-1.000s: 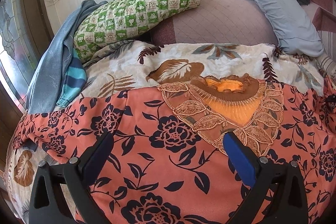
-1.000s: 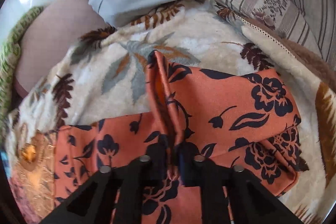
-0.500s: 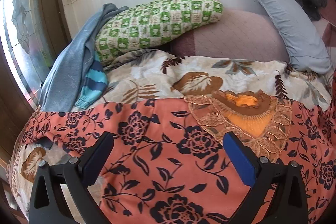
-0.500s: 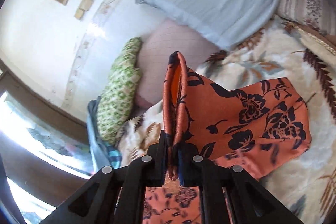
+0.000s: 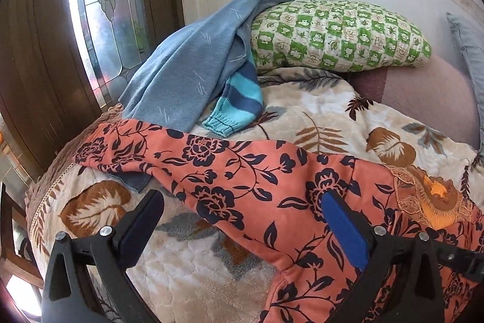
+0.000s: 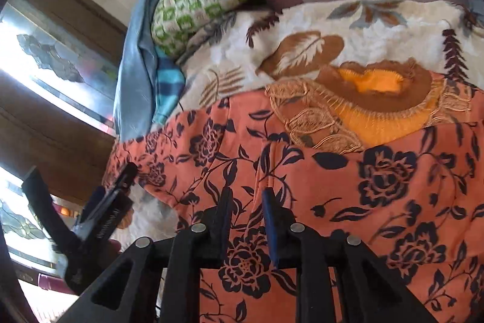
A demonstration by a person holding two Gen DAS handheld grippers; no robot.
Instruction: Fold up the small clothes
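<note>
An orange top with dark flowers lies spread on the leaf-print blanket, its embroidered neckline toward the pillows. My left gripper stands wide open just above the garment's left sleeve, with nothing between its fingers; it also shows at the left edge of the right wrist view. My right gripper hovers low over the garment's body. Its jaws are opening, a narrow gap between them. A fold of the sleeve runs up from that gap, and the pads are not pressing on it.
A blue sweater with a striped cuff drapes off a green checked pillow at the back. A grey pillow leans at the far right. A leaded window in a dark wooden frame stands left, close to the bed's edge.
My right gripper carried the pinched sleeve left across the garment, lowered it onto the body, and its jaws parted. My left gripper shifted left toward the other sleeve, staying open.
</note>
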